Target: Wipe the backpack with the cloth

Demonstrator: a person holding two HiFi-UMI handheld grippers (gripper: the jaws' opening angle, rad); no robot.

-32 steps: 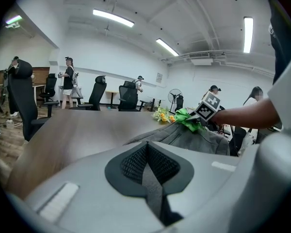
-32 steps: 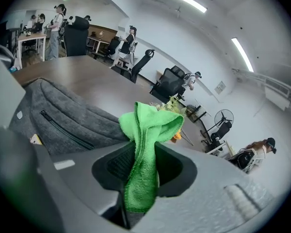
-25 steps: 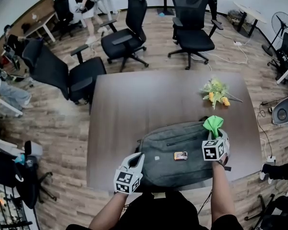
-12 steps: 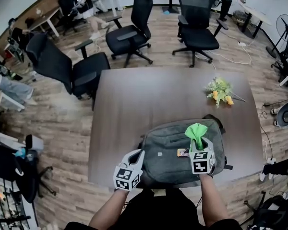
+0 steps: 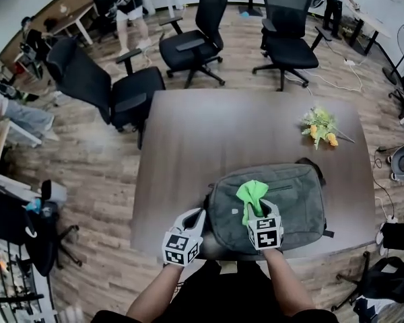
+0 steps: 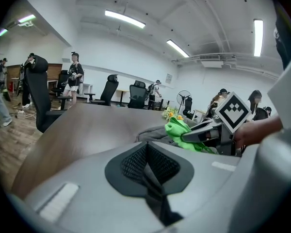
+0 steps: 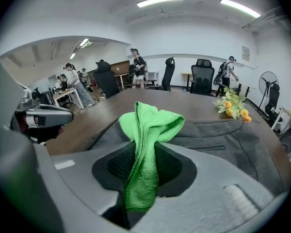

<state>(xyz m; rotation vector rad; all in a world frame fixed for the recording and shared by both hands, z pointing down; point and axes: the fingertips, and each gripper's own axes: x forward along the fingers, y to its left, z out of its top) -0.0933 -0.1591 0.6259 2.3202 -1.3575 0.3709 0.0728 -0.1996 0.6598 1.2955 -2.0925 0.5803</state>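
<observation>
On a brown bench ringed by black office chairs, the grey backpack lies at the near edge, the right tongs above it pinching the green cloth, the left tongs pressed together, empty, beside its end nearer the bench's left edge.

- Open tabletop: the far half of the dark brown rectangular table lies bare from its left edge across to the right.
- A small bunch of yellow and green artificial flowers takes up the far-right corner, well apart from the bag.
- The grey fabric backpack lies flat across the near-right part, reaching the near edge.
- A bare strip runs along the pack's left side; the left gripper, jaws together, sits at its near end.
- The right gripper, clamped on a bunched bright green cloth, stands over the pack's left part; the pack's right part is uncovered.
- Black office chairs stand beyond the far edge, one just beside the far-left corner.
</observation>
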